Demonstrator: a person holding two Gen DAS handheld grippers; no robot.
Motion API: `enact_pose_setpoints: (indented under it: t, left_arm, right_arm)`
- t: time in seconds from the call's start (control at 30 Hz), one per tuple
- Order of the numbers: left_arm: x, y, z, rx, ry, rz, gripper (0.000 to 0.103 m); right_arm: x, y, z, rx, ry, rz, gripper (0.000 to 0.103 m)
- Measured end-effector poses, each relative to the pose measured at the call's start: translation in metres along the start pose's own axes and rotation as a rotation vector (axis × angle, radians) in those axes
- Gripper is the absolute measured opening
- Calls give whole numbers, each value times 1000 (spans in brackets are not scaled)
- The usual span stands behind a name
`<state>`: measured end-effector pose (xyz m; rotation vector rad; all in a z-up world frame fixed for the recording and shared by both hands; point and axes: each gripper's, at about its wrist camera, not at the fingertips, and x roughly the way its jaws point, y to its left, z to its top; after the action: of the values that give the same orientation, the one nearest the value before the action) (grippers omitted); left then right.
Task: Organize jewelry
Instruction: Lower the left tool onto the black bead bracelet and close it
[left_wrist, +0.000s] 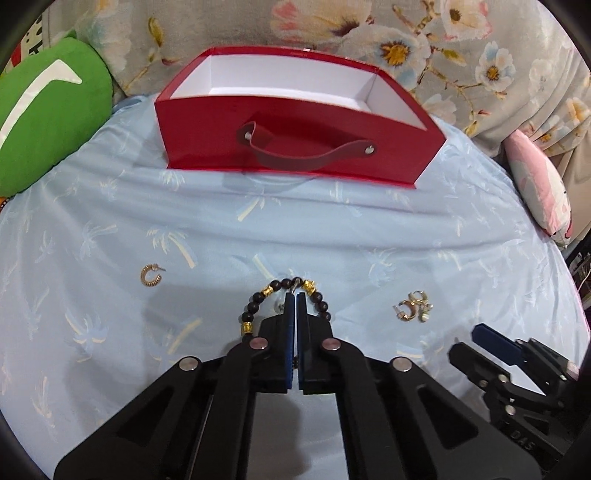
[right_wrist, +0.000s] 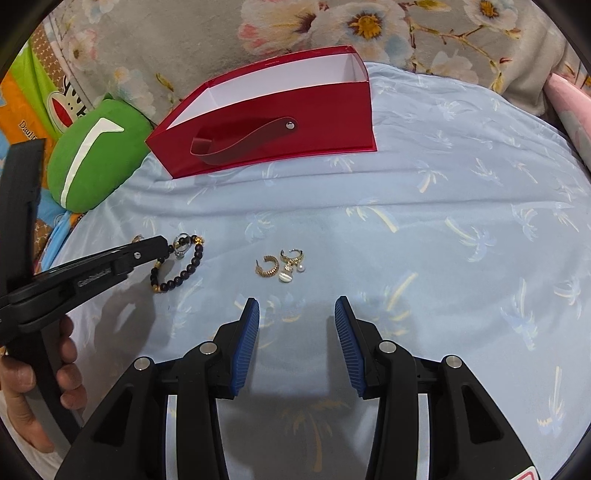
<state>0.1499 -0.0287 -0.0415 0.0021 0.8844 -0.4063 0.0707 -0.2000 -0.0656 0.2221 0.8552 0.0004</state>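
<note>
Left wrist view: we pinch the beaded bracelet (left_wrist: 284, 295) in our left gripper (left_wrist: 295, 295), jaws closed on its clasp. Next, carry it ahead into the red box (left_wrist: 295, 144). Our right gripper (right_wrist: 297, 310) waits wide, earrings (right_wrist: 282, 264) just ahead.

Pale blue palm-print bedsheet (left_wrist: 155, 206), green plush cushion (left_wrist: 48, 122), floral blanket (left_wrist: 461, 62), pink pillow (left_wrist: 543, 192)

Bright, soft-shadowed, edge-warped fisheye views

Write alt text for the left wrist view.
The left gripper is shut on a dark beaded bracelet lying on a pale blue bedsheet. Gold earrings lie to its right, one gold hoop to its left, and an open red box stands beyond.
</note>
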Motion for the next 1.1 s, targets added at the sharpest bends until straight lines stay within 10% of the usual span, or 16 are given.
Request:
enact_pose_setpoints:
  t: [0.47,0.67,0.87,1.1]
  left_arm:
    - [-43,24,0,-39,-56,-12,1]
    - [-11,5,1,5,-3,-26,28]
    - [14,-3,2,19,30,-17,26]
    - [21,-4,6,28,37,-28,0]
  right_arm:
    - [-3,15,1,-17,-7,18,42]
    - [-3,15,0,-22,-3,10,42]
    - [-1,10,1,-9,2,7,42]
    - [2,10,2,-6,9,15,42]
